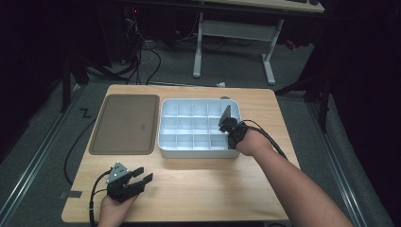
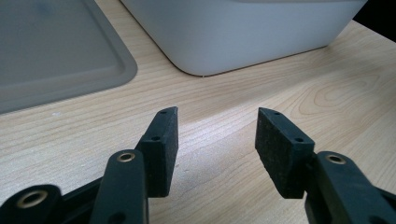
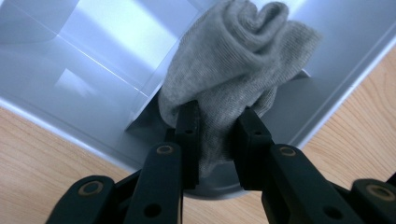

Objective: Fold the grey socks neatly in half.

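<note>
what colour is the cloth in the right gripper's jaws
Grey, a plain knit sock-like cloth, clearest in the right gripper view.

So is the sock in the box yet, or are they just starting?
Just starting, it seems. The white divided box shows no socks in the compartments I can see. The right gripper pinches a rolled grey sock over the box's right end. The left gripper rests open on the table, holding nothing.
</note>
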Action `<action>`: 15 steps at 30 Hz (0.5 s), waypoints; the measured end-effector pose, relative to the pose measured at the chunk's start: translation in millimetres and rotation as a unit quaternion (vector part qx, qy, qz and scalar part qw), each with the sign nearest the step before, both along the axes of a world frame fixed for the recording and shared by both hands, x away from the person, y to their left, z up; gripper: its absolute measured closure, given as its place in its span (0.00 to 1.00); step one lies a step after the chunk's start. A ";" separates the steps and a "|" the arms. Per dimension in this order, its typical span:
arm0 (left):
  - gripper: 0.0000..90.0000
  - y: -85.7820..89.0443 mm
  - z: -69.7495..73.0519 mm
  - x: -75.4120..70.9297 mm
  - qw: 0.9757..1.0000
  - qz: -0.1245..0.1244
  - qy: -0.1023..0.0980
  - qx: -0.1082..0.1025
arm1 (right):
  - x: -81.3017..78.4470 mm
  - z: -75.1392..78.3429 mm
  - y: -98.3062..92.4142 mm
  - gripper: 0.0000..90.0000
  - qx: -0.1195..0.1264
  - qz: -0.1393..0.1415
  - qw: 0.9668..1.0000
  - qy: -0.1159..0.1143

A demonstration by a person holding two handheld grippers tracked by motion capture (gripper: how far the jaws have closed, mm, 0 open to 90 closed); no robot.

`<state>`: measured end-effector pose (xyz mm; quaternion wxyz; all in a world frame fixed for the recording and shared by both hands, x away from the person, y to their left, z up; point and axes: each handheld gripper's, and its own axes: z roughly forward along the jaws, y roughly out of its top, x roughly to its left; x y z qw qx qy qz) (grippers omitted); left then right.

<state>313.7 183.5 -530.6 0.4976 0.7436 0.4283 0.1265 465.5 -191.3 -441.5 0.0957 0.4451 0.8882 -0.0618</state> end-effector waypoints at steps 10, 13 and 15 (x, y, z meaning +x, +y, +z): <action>0.55 0.6 1.0 0.2 1.000 0.001 0.000 -0.003 | -5.1 16.8 -9.9 0.68 0.041 -0.030 0.999 -0.009; 0.54 0.8 1.4 0.0 1.000 0.002 -0.001 -0.003 | -6.5 25.4 -15.2 0.64 0.051 -0.020 0.998 -0.019; 0.54 0.8 1.6 -0.3 1.000 0.004 -0.003 -0.002 | -8.2 30.3 -17.5 0.63 0.062 -0.025 0.998 -0.023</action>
